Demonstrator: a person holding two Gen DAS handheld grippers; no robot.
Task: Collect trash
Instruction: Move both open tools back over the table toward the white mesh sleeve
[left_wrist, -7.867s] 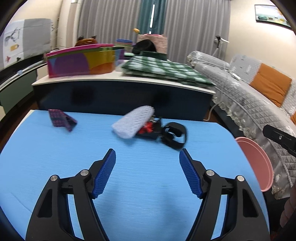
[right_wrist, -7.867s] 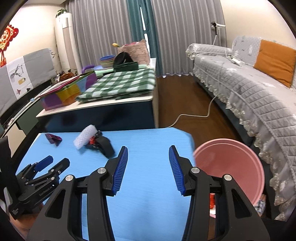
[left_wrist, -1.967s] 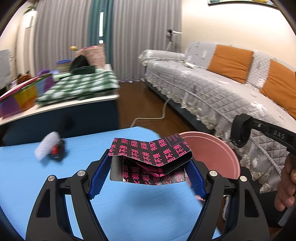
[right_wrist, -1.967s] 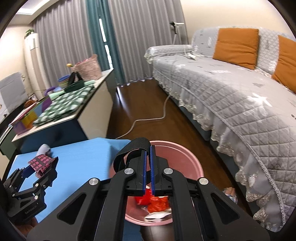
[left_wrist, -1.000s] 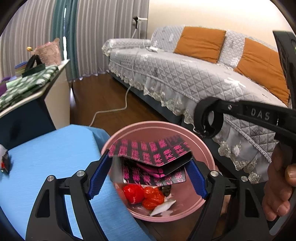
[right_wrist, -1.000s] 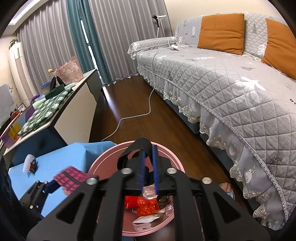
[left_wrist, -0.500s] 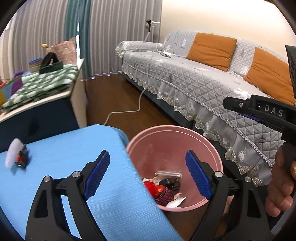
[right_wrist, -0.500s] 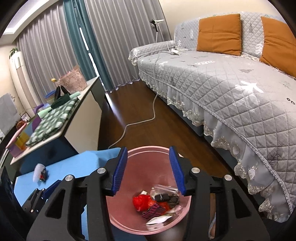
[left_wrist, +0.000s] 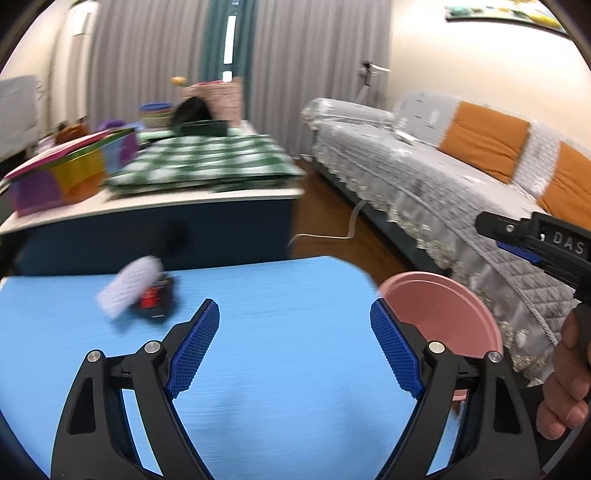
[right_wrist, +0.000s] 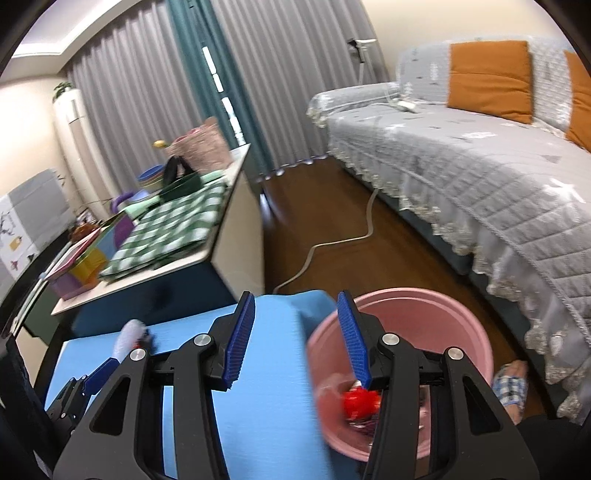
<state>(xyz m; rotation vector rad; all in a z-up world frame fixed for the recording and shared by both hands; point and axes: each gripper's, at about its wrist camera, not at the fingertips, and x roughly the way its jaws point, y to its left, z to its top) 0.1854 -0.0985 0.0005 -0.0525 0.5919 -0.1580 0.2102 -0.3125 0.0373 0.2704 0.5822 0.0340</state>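
My left gripper (left_wrist: 293, 350) is open and empty over the blue table (left_wrist: 277, 295). A white foam piece (left_wrist: 127, 286) lies on a black and red item (left_wrist: 155, 299) at the table's far left; both also show in the right wrist view (right_wrist: 127, 341). The pink bin (left_wrist: 443, 310) stands off the table's right edge. My right gripper (right_wrist: 297, 341) is open and empty, straddling the table's edge and the pink bin (right_wrist: 406, 306), which holds red trash (right_wrist: 360, 402) and other scraps. The right gripper also shows in the left wrist view (left_wrist: 517, 240).
A dark counter (left_wrist: 155, 229) with a green checked cloth (left_wrist: 207, 162) and a coloured box (left_wrist: 62, 170) stands behind the table. A grey sofa (right_wrist: 480, 177) with orange cushions is on the right. A white cable (right_wrist: 332, 240) runs over the wooden floor.
The left gripper let its pink-printed dark wrapper drop into the bin, the right let go its black strap. Both now stand open and have swung back left towards the table.
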